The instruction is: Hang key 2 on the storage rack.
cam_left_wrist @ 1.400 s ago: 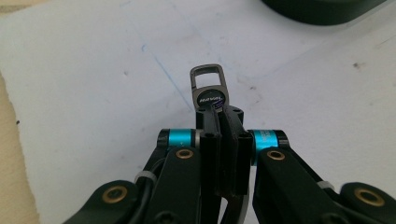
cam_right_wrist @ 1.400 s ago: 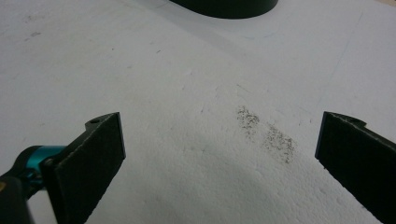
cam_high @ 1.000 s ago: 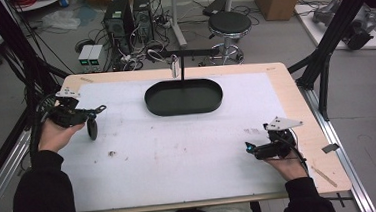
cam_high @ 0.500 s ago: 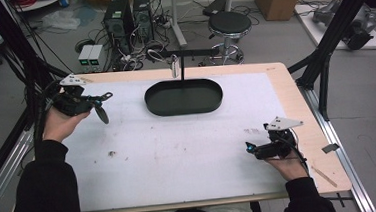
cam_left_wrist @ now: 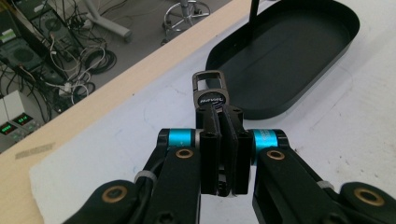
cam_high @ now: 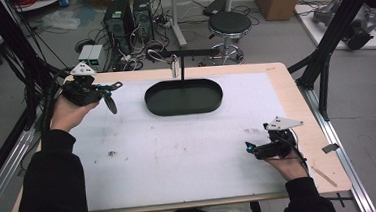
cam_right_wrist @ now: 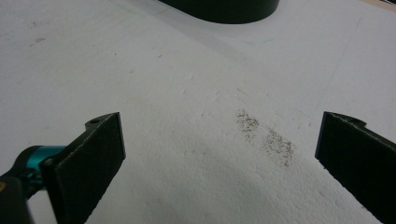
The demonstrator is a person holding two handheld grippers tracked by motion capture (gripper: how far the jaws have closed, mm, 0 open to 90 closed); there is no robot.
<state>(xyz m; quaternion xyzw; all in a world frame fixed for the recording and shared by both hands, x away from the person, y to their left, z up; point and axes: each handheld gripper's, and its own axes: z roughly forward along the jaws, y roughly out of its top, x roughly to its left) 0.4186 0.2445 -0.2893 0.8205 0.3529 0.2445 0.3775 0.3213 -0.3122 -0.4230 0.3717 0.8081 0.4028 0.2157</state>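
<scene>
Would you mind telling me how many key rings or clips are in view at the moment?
2. One metal clip is clamped in the left gripper, off the table at its far-left corner. A second clip hangs from the stand's crossbar above the black tray. None seems hidden.

We see the left gripper (cam_high: 106, 94), jaws clamped on a small metal clasp (cam_left_wrist: 210, 88), lifted from the table's left edge toward its far-left corner, nearer the black tray (cam_high: 184, 97).
</scene>
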